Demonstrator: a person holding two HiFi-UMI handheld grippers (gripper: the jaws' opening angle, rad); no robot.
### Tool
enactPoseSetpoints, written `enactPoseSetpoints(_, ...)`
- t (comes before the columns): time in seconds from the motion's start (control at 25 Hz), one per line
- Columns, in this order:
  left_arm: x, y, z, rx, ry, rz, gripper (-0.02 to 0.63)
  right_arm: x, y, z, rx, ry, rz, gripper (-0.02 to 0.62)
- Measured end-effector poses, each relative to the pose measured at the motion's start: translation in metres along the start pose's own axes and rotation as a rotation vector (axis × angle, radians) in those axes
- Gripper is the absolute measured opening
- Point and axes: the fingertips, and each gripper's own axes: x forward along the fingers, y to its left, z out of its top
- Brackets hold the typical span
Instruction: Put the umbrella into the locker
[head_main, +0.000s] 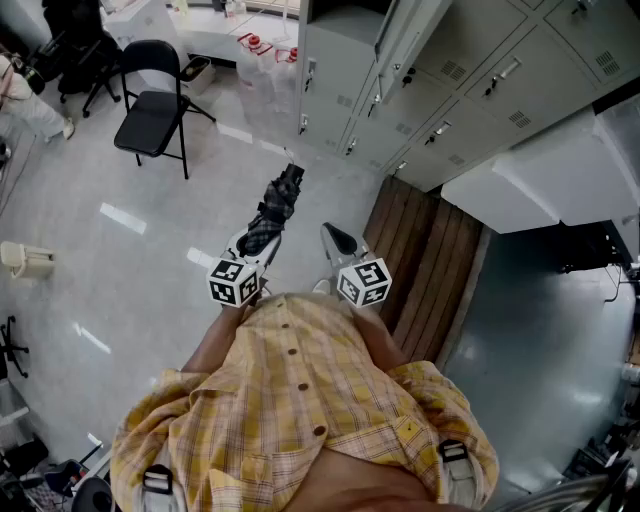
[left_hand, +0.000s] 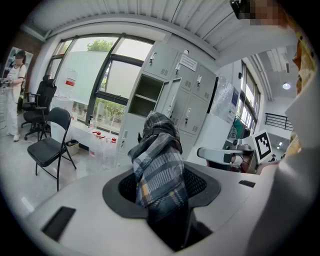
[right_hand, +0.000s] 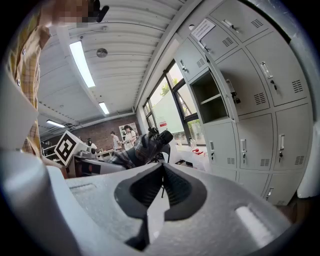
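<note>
The left gripper (left_hand: 161, 192) is clamped on the folded plaid umbrella (left_hand: 159, 160) near one end. Most of the umbrella's length juts out ahead toward the lockers (head_main: 440, 100), a hold that probably lets it slide in far end first. The umbrella is in the air, well short of the open compartment (left_hand: 146, 97). The right gripper (right_hand: 160, 187) hangs just beside it, jaws together on nothing, seemingly kept free because one grip is enough.
</note>
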Motion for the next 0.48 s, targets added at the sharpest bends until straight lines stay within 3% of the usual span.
enactPoseSetpoints(0.48,0.006,-0.010,0.000,-0.003,-0.005,0.037,0.183,-0.011,-0.010,0.007,-0.019,-0.016,0.028,-0.002)
